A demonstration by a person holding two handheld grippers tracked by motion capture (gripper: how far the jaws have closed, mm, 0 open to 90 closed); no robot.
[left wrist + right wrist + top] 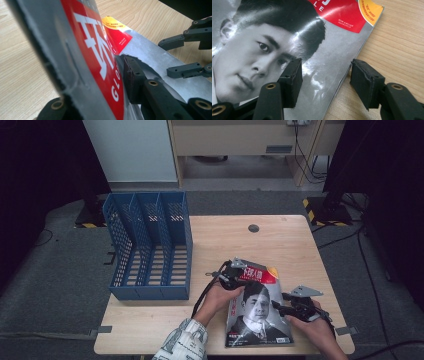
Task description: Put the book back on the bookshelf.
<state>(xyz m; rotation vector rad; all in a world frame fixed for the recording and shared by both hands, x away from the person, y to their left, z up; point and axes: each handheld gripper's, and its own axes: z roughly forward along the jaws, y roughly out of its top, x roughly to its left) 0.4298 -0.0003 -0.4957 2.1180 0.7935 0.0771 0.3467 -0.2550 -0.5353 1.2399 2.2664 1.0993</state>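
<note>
Two grippers work one magazine [257, 312] at the table's [280, 240] near edge, around five o'clock from the blue file rack [150, 245]; my left gripper [235, 274] sits at the cover's eleven o'clock corner, and in the left gripper view its pads [131, 75] are clamped on the lifted red-banner edge; my right gripper [280, 304] lies at the three o'clock edge, jaws apart, one pad [292, 75] over the cover, the other [364, 80] over bare wood just beside the edge, nothing gripped; the rest of the magazine lies flat.
</note>
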